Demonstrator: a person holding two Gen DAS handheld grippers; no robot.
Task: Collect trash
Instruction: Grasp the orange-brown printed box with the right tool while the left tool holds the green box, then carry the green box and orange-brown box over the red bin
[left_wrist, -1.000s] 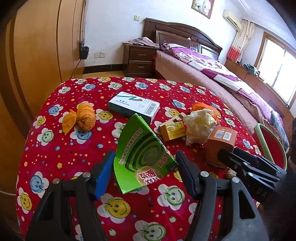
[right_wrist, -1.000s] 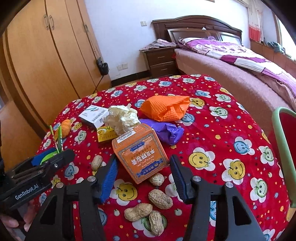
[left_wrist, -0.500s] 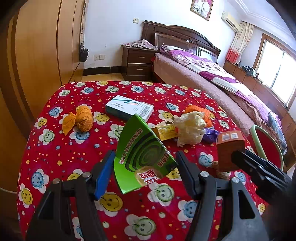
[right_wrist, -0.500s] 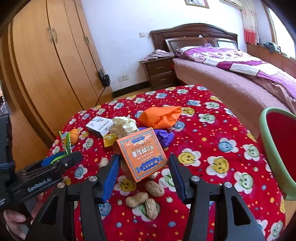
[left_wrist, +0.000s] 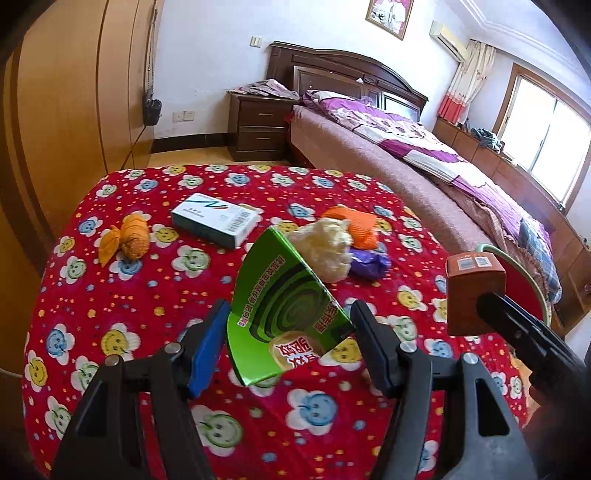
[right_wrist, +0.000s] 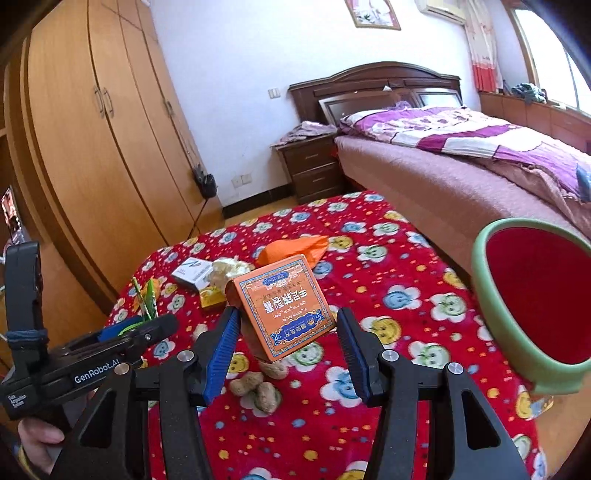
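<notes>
My left gripper (left_wrist: 288, 332) is shut on a green flattened box (left_wrist: 284, 306) and holds it above the red smiley-face tablecloth (left_wrist: 110, 314). My right gripper (right_wrist: 286, 334) is shut on an orange box (right_wrist: 286, 304), lifted above the table; the box also shows in the left wrist view (left_wrist: 472, 291). A green bin with a red inside (right_wrist: 532, 302) stands at the table's right edge. On the table lie a white-and-teal box (left_wrist: 216, 218), a crumpled paper wad (left_wrist: 325, 247), an orange bag (left_wrist: 354, 225), a purple bag (left_wrist: 369, 262) and an orange wrapper (left_wrist: 127, 236).
Several peanuts (right_wrist: 258, 384) lie on the cloth under the right gripper. A small yellow box (right_wrist: 210, 295) sits near the paper wad. A bed (left_wrist: 424, 166) runs along the right, a nightstand (left_wrist: 258, 129) behind, wardrobes (right_wrist: 92, 147) on the left.
Both grippers rose and pulled back with their boxes. The orange box came up off the table and moved toward the bin, which now looms larger at the right.
</notes>
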